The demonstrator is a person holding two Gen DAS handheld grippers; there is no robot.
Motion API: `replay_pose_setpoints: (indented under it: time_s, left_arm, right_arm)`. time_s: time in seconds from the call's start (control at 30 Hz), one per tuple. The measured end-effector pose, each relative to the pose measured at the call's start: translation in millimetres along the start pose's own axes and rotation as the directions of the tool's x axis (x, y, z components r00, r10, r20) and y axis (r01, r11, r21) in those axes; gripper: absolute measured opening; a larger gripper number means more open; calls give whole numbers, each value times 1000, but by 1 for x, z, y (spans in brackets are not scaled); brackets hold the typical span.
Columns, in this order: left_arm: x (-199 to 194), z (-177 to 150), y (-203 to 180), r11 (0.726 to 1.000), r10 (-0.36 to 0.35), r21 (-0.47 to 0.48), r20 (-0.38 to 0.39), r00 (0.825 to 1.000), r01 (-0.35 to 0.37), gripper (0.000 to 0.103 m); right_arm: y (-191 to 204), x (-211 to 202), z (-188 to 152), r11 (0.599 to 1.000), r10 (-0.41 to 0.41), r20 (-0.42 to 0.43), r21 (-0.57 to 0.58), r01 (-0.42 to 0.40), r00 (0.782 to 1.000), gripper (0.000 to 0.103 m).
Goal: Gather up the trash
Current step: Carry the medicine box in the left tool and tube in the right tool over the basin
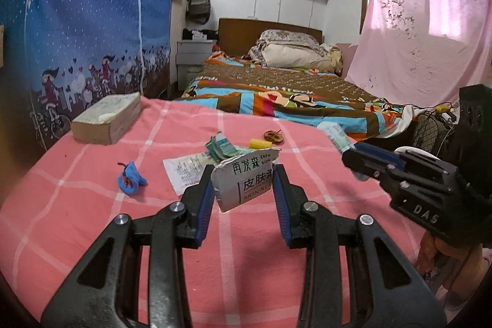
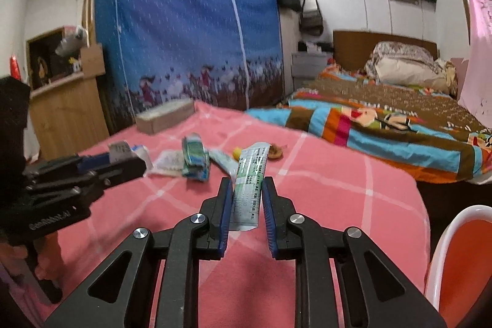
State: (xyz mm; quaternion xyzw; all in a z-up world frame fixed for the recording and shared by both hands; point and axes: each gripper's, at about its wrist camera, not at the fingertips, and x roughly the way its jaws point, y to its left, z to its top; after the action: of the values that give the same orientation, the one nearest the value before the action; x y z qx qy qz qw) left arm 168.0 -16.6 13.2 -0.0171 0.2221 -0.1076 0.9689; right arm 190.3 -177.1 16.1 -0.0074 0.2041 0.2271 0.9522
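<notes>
The left gripper point(image 1: 243, 180) pinches a torn white packet point(image 1: 246, 183) above the pink checked blanket point(image 1: 92, 223). The right gripper point(image 2: 246, 192) pinches a green-and-white tube point(image 2: 249, 183). More wrappers point(image 1: 223, 147), a paper slip point(image 1: 184, 171) and a blue scrap point(image 1: 130, 182) lie on the blanket.

The left gripper point(image 1: 244, 189) is black moulded plastic, its two arms pierced by long triangular cut-outs and joined by round silver screws. Ribbed blue pads line the inner faces of the jaws. The right gripper point(image 2: 246, 199) is built the same way: black arms, silver screws, blue ribbed pads. Seen from the side, each body is a blocky black housing with small dark screws and pale lettering.
</notes>
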Motion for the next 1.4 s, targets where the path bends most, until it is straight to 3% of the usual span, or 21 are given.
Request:
replay_pose_setpoints:
  time_s: [0.27, 0.4, 0.8, 1.07, 1.4]
  left_arm:
    - [-13, 2, -17, 999, -7, 49, 64, 998, 4, 40]
    - [-12, 9, -24, 998, -67, 6, 58, 996, 67, 40]
    - [-11, 35, -82, 986, -153, 92, 123, 981, 142, 40]
    - [-8, 40, -128, 967, -230, 145, 127, 965, 211, 40]
    - [-2, 38, -183, 929, -330, 205, 77, 941, 309, 40]
  right_arm:
    - [0, -33, 2, 1000, 10, 170, -9, -8, 985, 18]
    - [0, -44, 4, 999, -19, 217, -30, 27, 976, 18]
    - [-25, -87, 13, 992, -120, 352, 16, 122, 928, 18]
    - [-60, -125, 6, 976, -217, 392, 93, 197, 894, 18]
    - [-99, -160, -13, 938, -338, 377, 207, 277, 862, 18]
